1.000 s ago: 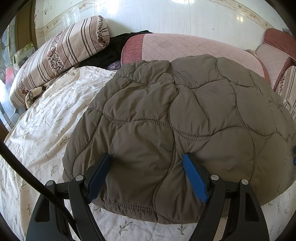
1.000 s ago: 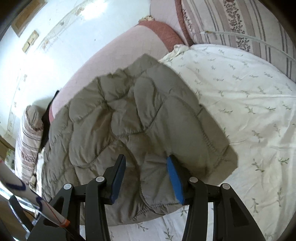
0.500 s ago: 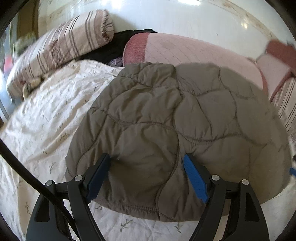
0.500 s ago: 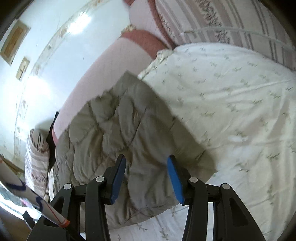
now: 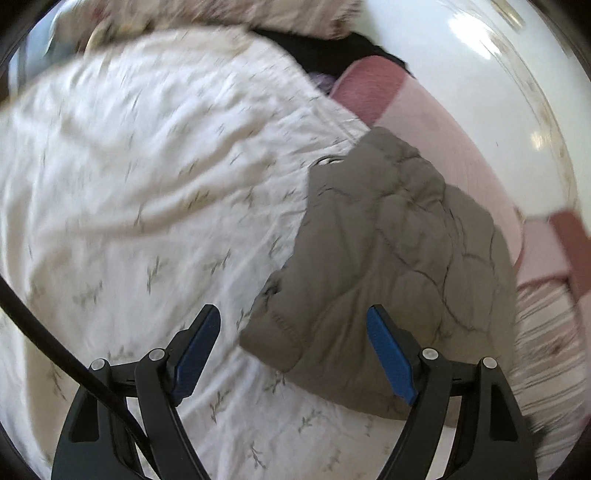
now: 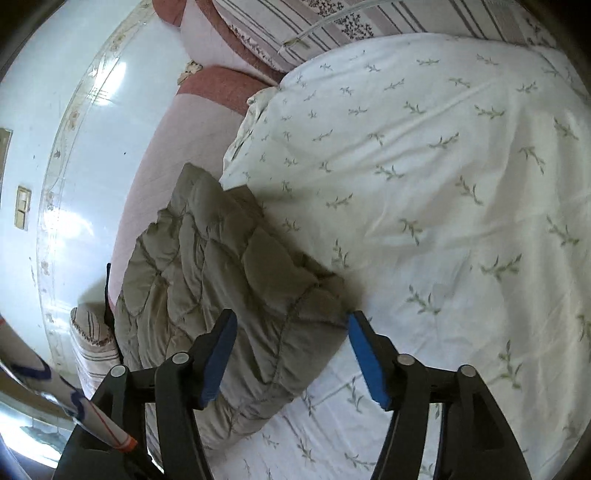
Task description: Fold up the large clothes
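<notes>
Folded grey-brown quilted jacket (image 5: 391, 254) lies on the bed sheet (image 5: 147, 177), white with small green sprigs, up against the pink padded headboard (image 5: 454, 122). In the left wrist view the jacket fills the centre-right of the frame, its lower left corner just above the claws; that frame is motion-blurred toward the upper left. Left claw (image 5: 295, 354) stands wide, blue pads apart, nothing pressed between them; the jacket's near corner shows in the gap and under the right pad, but whether a pad touches it I cannot tell. A black cable (image 5: 55, 354) crosses the lower left. In the right wrist view the jacket (image 6: 229, 295) sits in the lower left of the frame, bare sheet (image 6: 443, 184) to the right. Right claw (image 6: 291, 354) has just been opening and stands wide, with the jacket's near corner between the pads but not squeezed. Striped pillow (image 6: 332, 22) at the top of the frame, a second striped cushion (image 6: 92, 343) at the lower left beside the jacket.
</notes>
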